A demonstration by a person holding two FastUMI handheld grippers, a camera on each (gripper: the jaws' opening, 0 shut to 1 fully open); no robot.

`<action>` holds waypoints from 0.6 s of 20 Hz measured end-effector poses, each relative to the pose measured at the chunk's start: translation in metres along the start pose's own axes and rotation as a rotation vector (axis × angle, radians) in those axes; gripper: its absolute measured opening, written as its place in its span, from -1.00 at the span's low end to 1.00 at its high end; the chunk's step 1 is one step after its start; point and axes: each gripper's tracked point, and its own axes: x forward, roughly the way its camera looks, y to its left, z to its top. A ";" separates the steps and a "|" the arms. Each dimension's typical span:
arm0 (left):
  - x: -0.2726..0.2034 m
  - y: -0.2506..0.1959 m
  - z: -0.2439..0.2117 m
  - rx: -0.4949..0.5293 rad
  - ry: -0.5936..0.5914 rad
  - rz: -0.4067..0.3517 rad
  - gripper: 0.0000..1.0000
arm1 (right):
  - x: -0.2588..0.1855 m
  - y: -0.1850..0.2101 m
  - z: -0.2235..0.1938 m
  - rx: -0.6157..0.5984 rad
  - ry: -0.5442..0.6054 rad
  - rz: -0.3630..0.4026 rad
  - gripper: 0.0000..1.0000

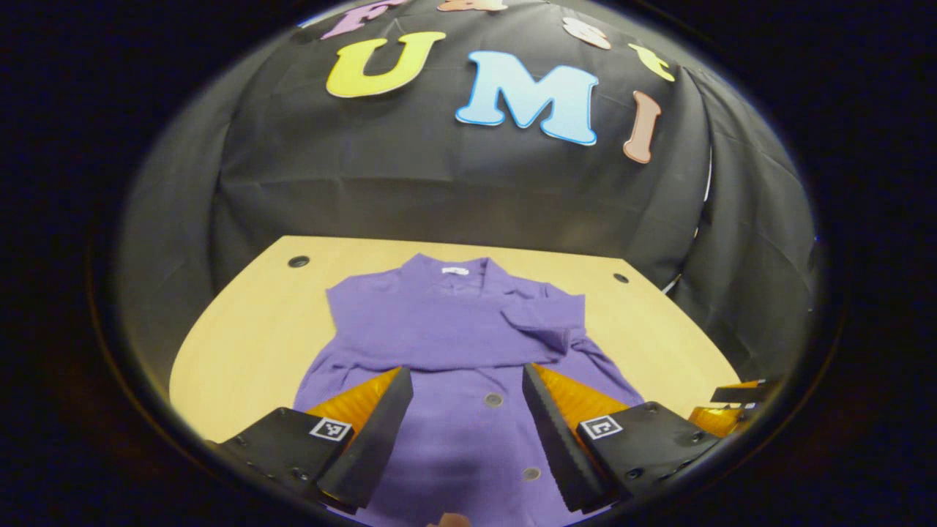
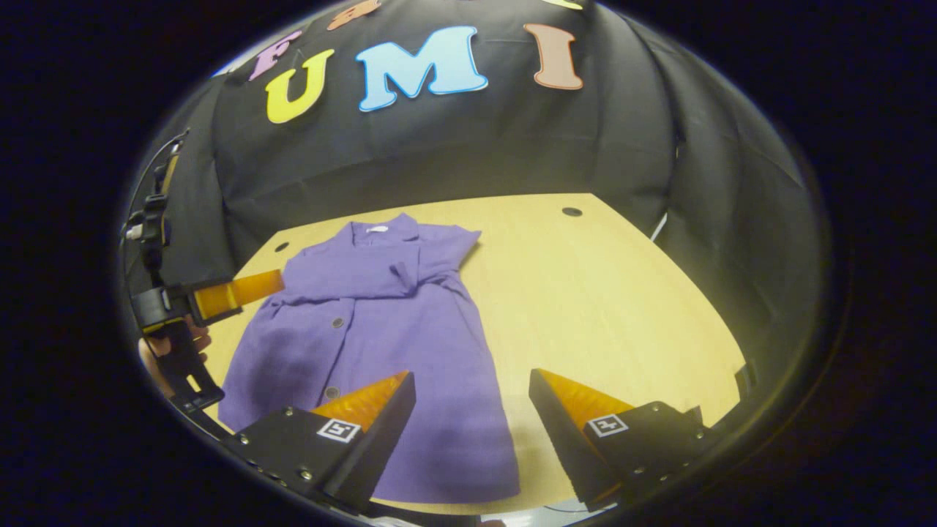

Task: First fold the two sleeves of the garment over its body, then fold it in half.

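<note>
Two round holes [image 1: 298, 261] mark the far corners of the pale wooden tabletop [image 1: 241, 329], which stands against the booth's black cloth wall [image 1: 454, 183]; the cloth hangs in folds behind it and down the right of both views. A purple garment [image 1: 446, 329] lies flat on the tabletop, collar toward the wall, with buttons down its front. Both sleeves lie folded across the chest; the one in the centre right of the left gripper view ends in a bunched cuff [image 1: 545, 329].

From the left gripper view, the left gripper [image 1: 468, 410] hangs over the lower half of the garment, jaws wide apart with cloth and one button between them, nothing clamped. At the lower right edge of that frame, part of the right gripper [image 1: 736, 406] shows.

From the right gripper view, the garment's whole length [image 2: 381, 351] shows in the centre left of the frame, hem near the tabletop's near edge, with bare wood stretching to its right. The right gripper [image 2: 472, 417] hovers above the hem's right corner, jaws spread apart and holding nothing. At the left edge of this frame the left gripper [image 2: 219, 296] shows from the side, gripped by a hand [image 2: 172, 351], beside the garment's left edge.
</note>
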 end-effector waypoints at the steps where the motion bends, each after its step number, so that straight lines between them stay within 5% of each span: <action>1: -0.013 0.011 -0.009 -0.003 0.009 0.007 0.90 | -0.002 0.000 -0.008 -0.005 0.011 -0.012 0.93; 12: -0.117 0.107 -0.115 -0.034 0.088 0.048 0.90 | -0.016 0.002 -0.085 0.046 0.110 -0.097 0.93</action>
